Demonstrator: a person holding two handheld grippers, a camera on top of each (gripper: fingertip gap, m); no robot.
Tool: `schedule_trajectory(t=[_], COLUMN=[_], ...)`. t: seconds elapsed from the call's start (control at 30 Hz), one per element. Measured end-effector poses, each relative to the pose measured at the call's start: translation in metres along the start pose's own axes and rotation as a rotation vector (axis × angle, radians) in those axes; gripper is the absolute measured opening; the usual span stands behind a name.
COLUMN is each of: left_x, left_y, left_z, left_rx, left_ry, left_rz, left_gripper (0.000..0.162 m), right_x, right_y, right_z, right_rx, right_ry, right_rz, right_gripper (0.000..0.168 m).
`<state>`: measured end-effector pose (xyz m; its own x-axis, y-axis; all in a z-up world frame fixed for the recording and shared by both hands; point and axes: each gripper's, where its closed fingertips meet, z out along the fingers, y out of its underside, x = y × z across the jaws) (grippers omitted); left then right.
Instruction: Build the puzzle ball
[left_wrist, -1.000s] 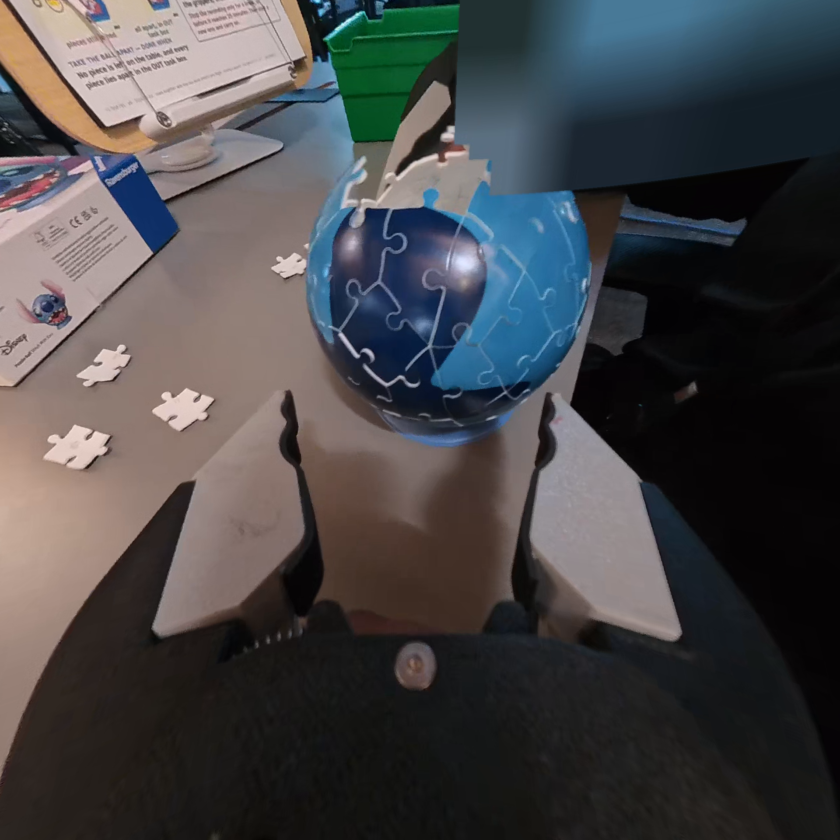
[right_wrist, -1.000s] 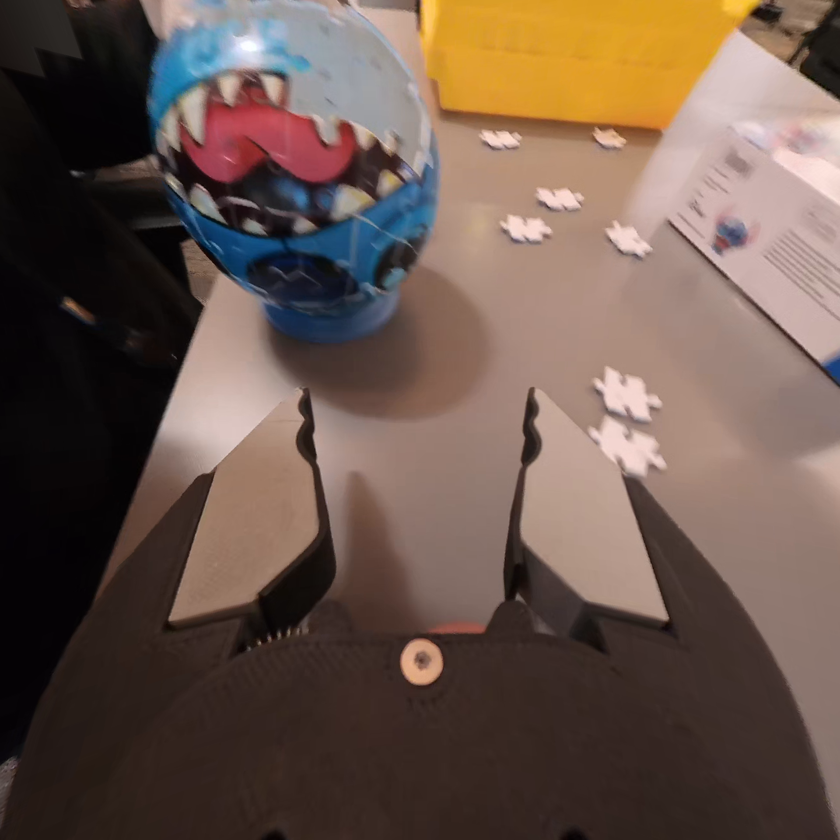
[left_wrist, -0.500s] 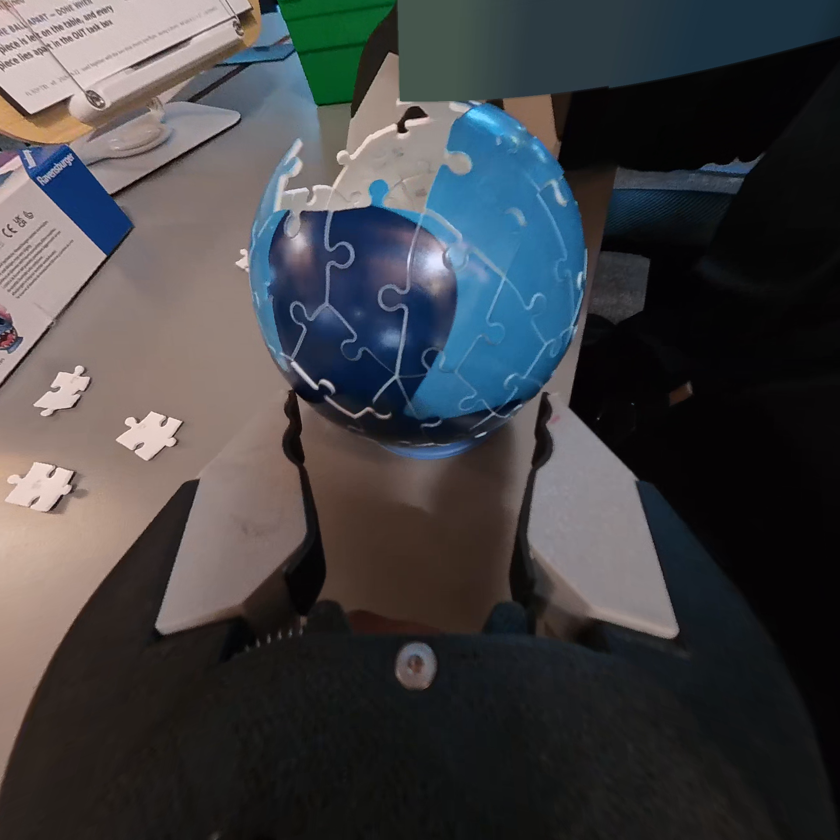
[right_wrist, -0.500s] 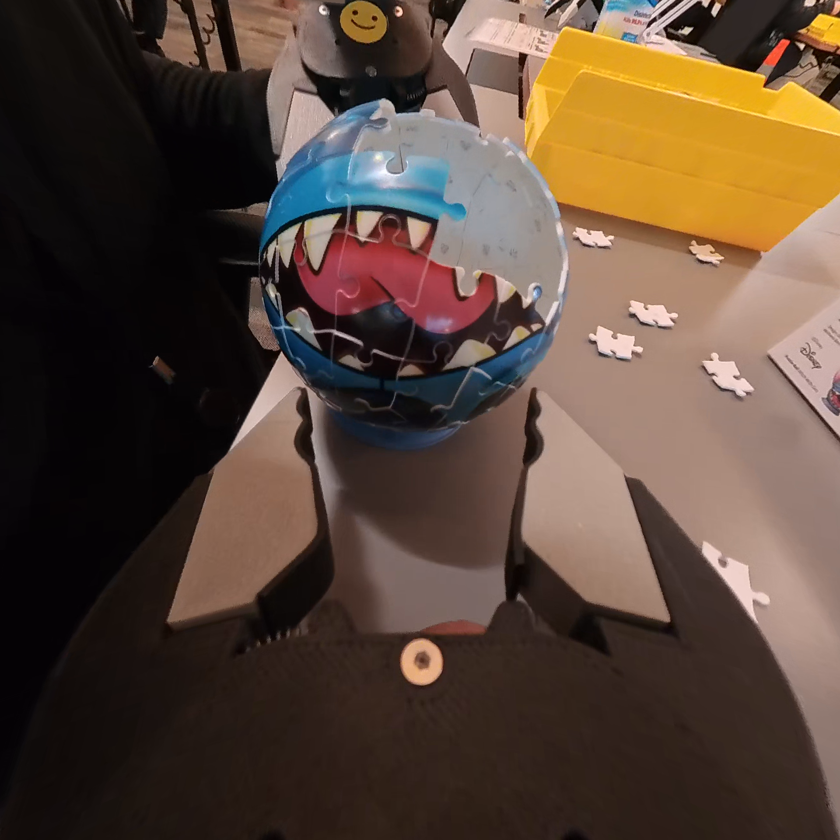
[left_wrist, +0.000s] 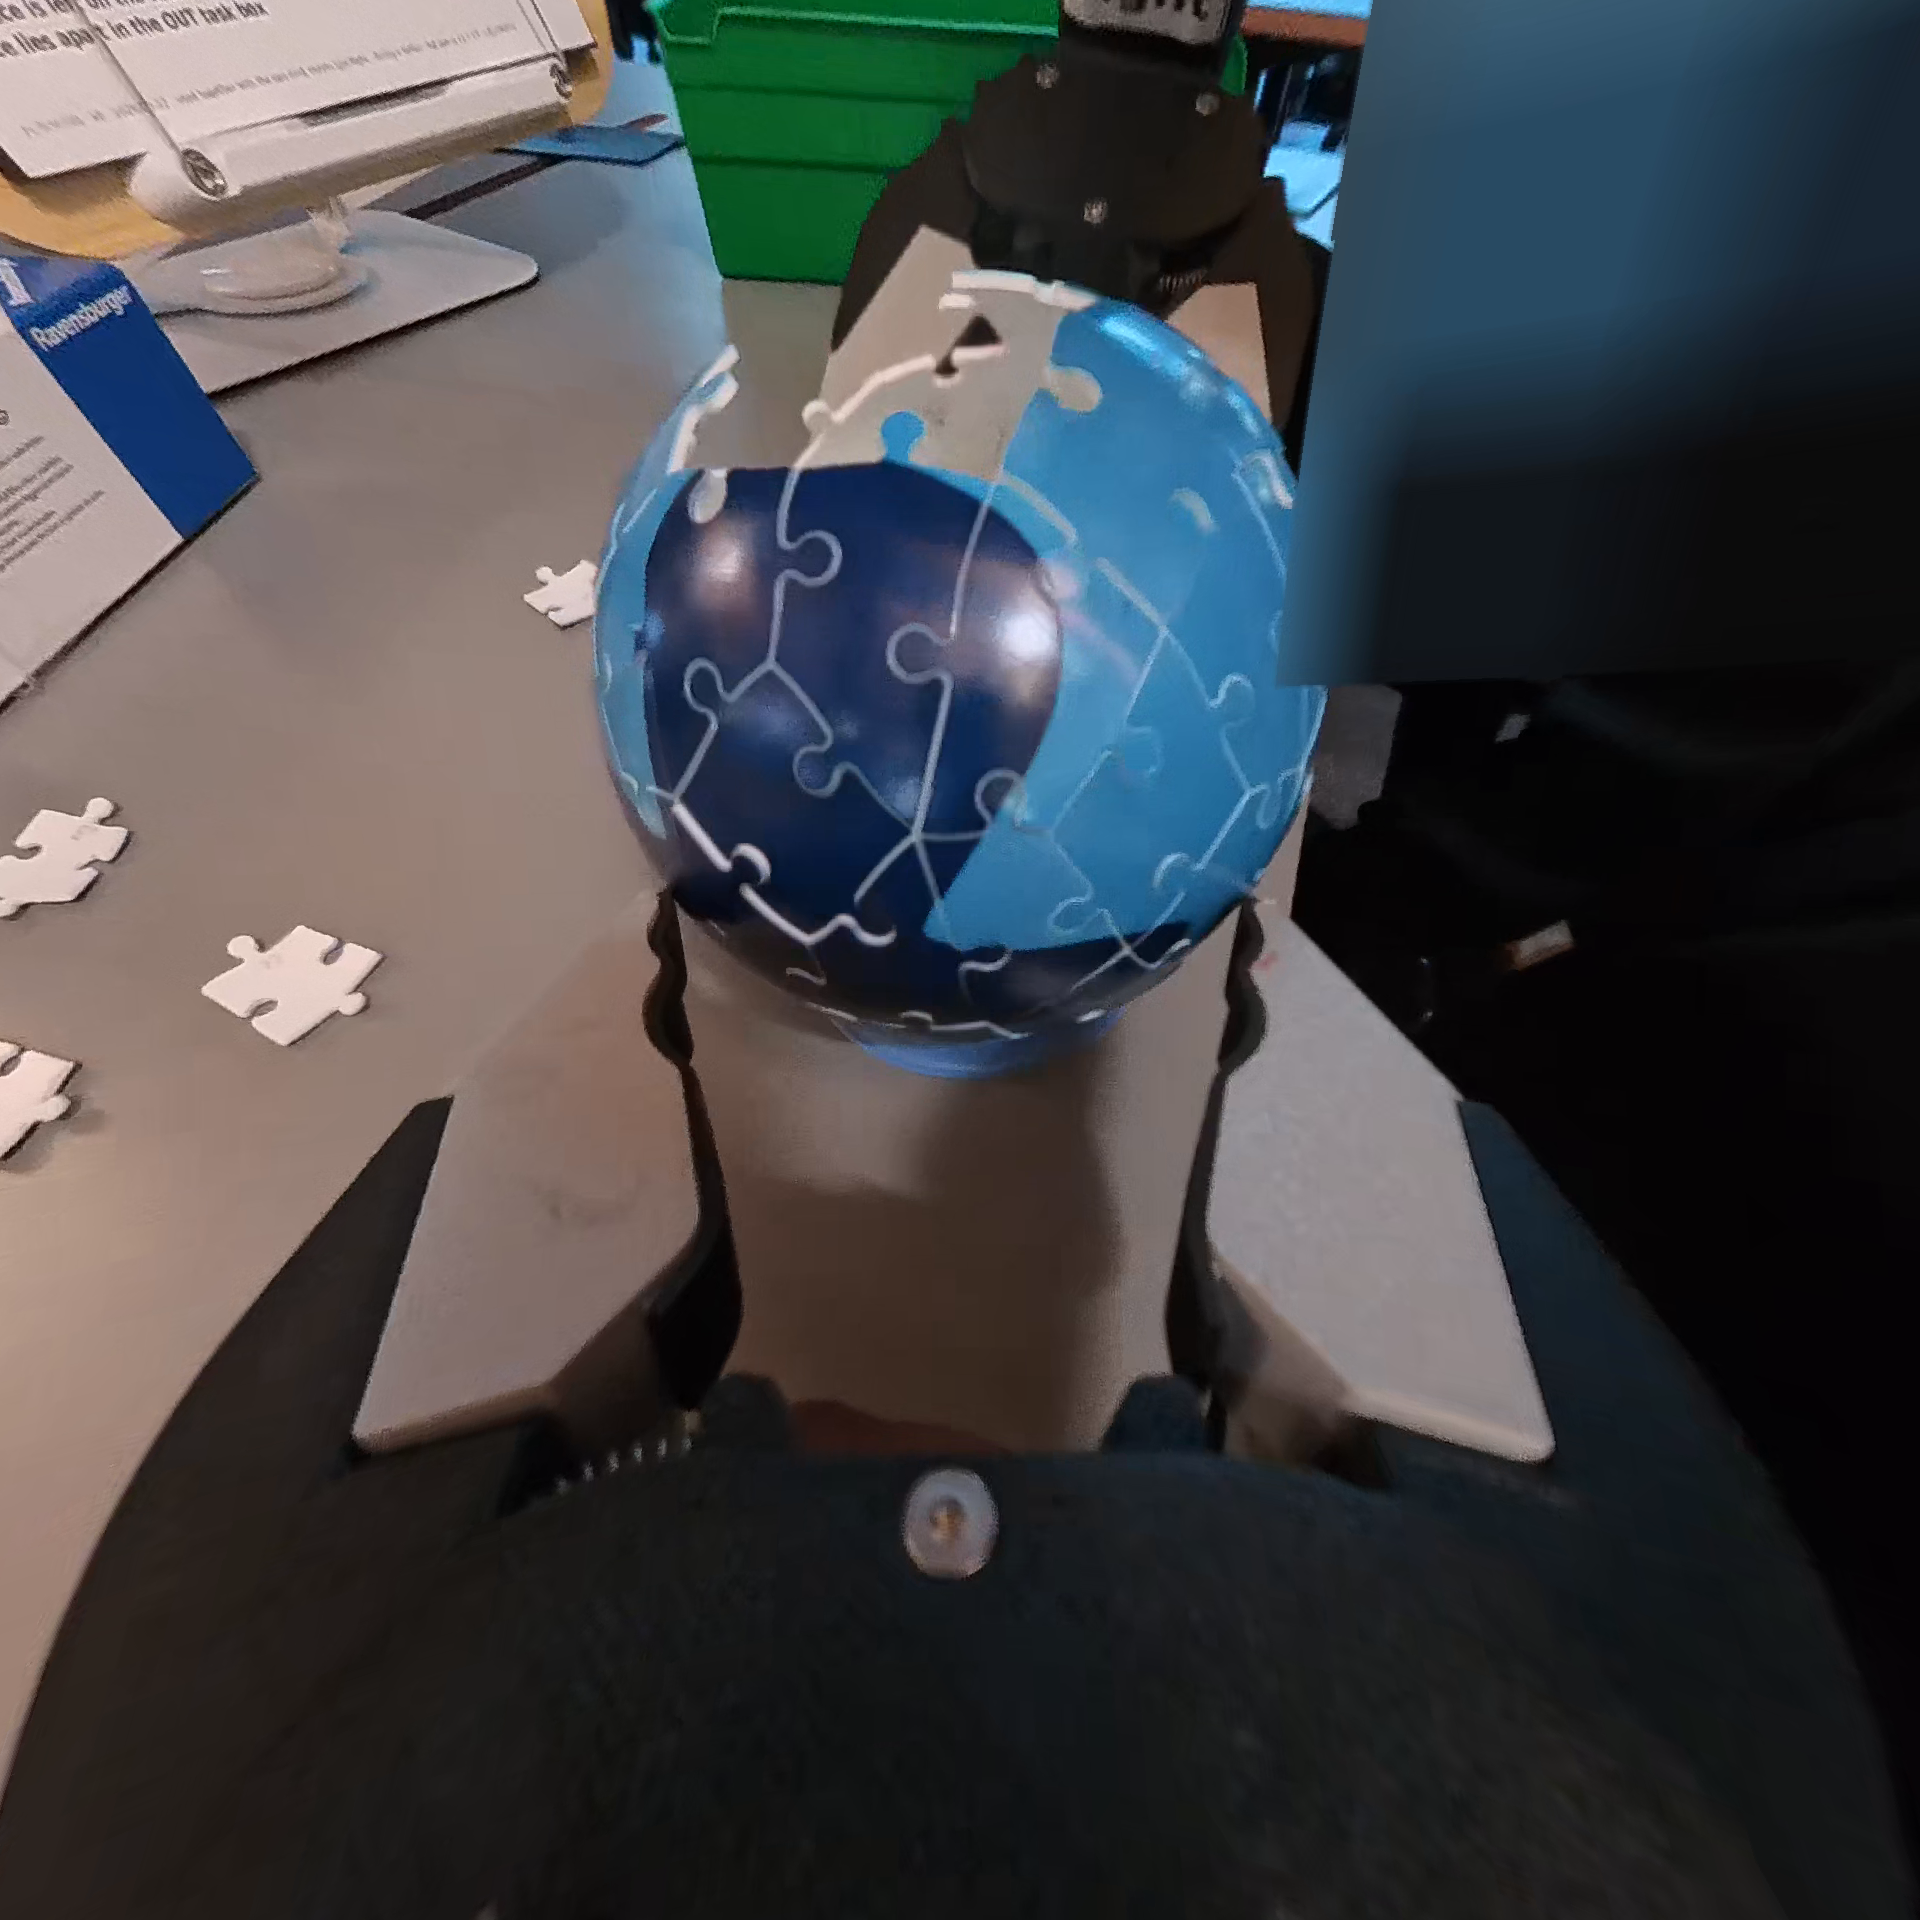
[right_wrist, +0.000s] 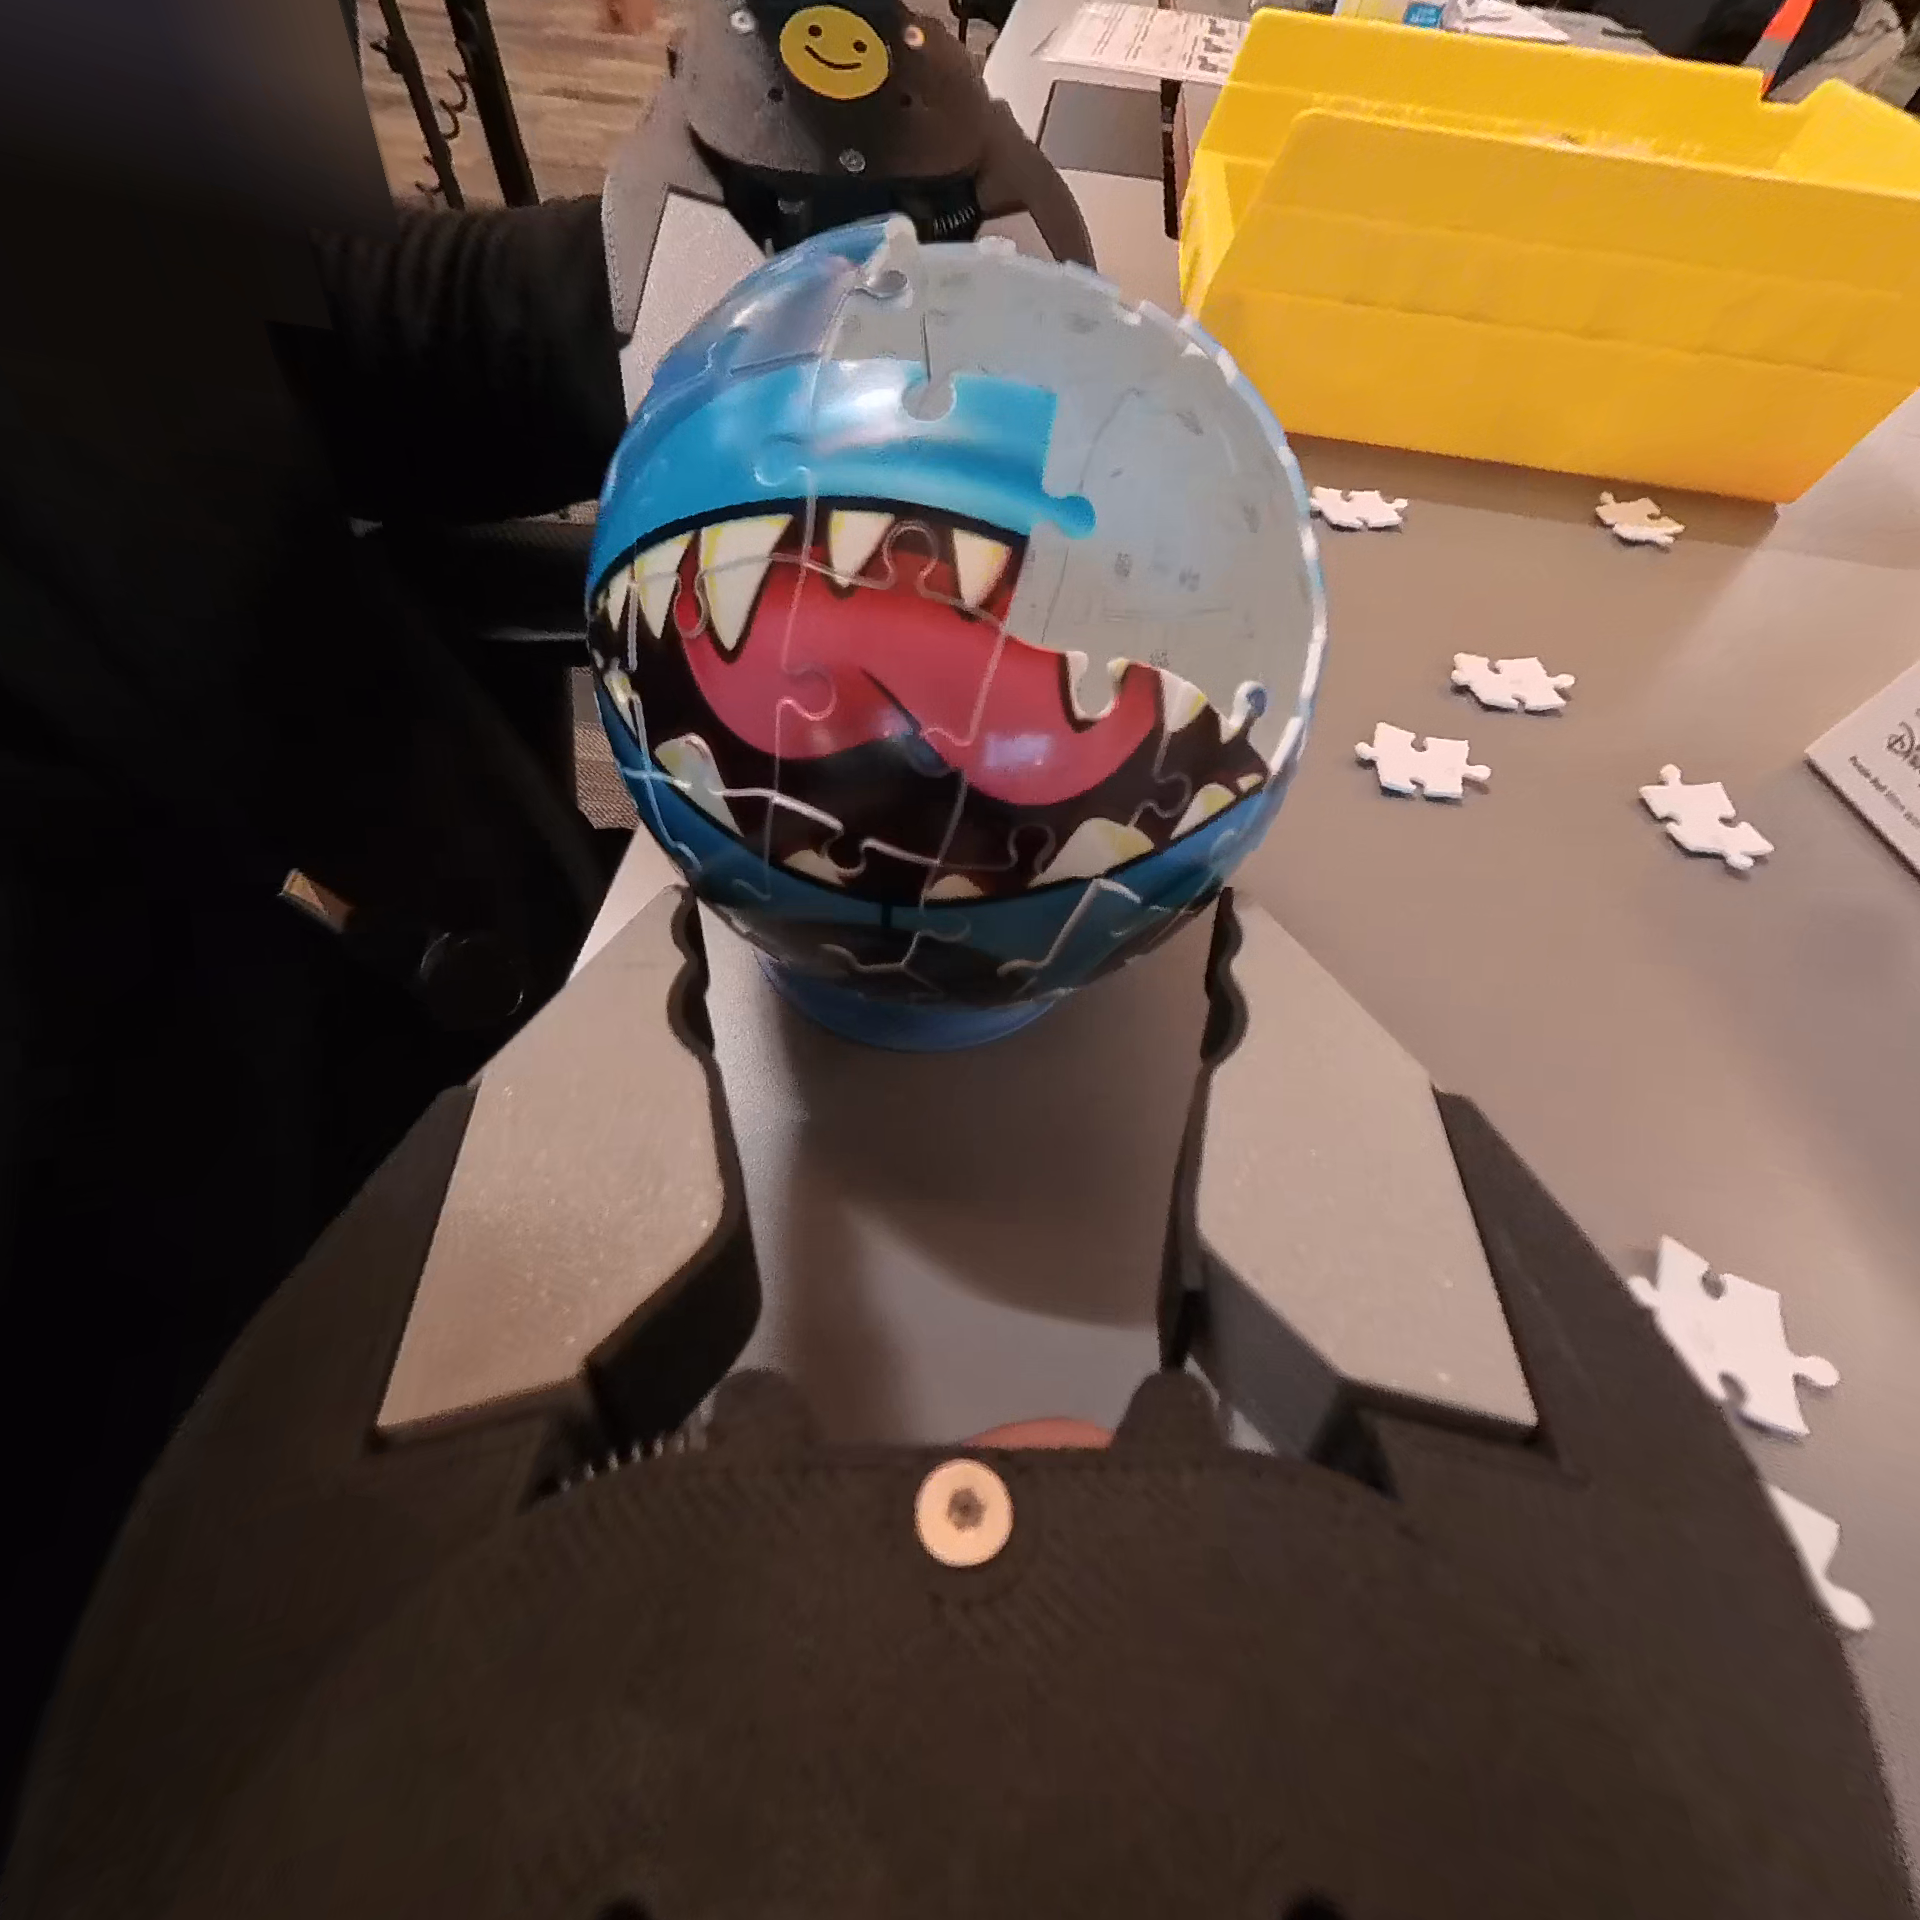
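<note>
The puzzle ball (left_wrist: 956, 707) stands on its blue base (left_wrist: 977, 1049) near the table's edge. This side is light and dark blue, and a gap at the top shows white piece backs. My left gripper (left_wrist: 951, 935) is open, its fingertips flanking the ball's lower sides. In the right wrist view the ball (right_wrist: 935, 675) shows a toothed mouth with a red tongue and a gap at the upper right. My right gripper (right_wrist: 956, 914) is open and flanks the ball's lower part from the opposite side. I cannot tell whether either touches it.
Loose white pieces (left_wrist: 291, 982) (right_wrist: 1423, 758) lie face down on the grey table (right_wrist: 1558, 1039). The puzzle box (left_wrist: 94, 436) and a document stand (left_wrist: 291, 125) are nearby. A green bin (left_wrist: 831, 125) and a yellow bin (right_wrist: 1558, 291) stand at the back. A person in dark clothing (right_wrist: 260, 623) is beside the edge. Some 8 centimetres of space lies between my two pairs of fingers.
Both grippers have moved in towards the ball from opposite sides. Their open fingertips now sit at its lower sides instead of well short of it.
</note>
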<state>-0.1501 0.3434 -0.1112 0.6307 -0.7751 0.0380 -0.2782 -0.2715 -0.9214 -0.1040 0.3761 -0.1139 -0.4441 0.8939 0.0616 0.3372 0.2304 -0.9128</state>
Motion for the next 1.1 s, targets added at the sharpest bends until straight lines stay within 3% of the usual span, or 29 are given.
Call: schedule_trajectory(t=[0.3,1.1], left_x=[-0.004,0.006], left_y=[-0.006,-0.005], left_z=[0.001,-0.003], left_rx=[0.035,0.046], left_ry=[0.039,-0.005], left_rz=[-0.075,-0.037], left_gripper=[0.102,0.101], right_x=[0.003,-0.007], right_y=[0.0,0.007], right_z=[-0.003,0.001], right_rx=[0.011,-0.043], right_ry=[-0.031,-0.072], right_rz=[0.096,0.067], right_gripper=[0.093,0.093])
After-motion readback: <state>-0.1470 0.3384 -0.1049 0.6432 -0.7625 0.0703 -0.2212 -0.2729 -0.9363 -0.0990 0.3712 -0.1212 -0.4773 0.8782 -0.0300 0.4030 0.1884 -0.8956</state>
